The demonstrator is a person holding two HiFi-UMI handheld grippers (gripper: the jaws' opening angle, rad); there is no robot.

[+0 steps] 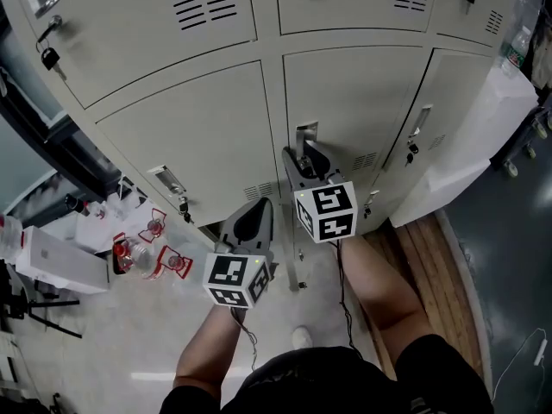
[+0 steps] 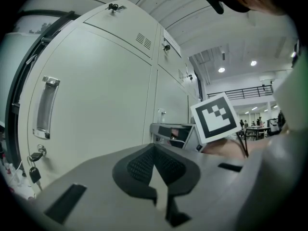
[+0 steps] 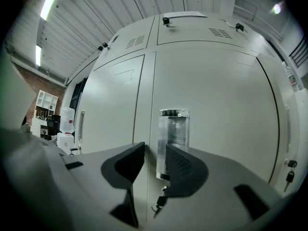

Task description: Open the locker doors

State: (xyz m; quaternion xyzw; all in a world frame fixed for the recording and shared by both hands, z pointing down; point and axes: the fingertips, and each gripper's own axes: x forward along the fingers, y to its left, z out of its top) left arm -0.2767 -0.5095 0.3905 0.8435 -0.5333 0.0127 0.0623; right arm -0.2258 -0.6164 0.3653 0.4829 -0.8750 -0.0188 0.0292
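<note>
My right fingers [image 3: 185, 170] stand apart at the locker door [image 3: 221, 105] chrome handle [image 3: 173, 129], twelve o'clock, my left fingers [image 2: 139, 166] together, empty: I'd centre, clamp squarely, pull straight back

Locker doors [image 1: 194, 132] are smooth matt painted metal, the handle [image 3: 173, 134] glossy chrome, floor planks [image 1: 431, 257] bare wood.

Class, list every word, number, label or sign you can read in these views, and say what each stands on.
Nothing legible in any view.
Locker doors: no lettering.
Marker cubes: black-and-white patterns only, no letters.
Red labels on the bottles: too small to read.
Green-labelled bottle: blurred.
</note>
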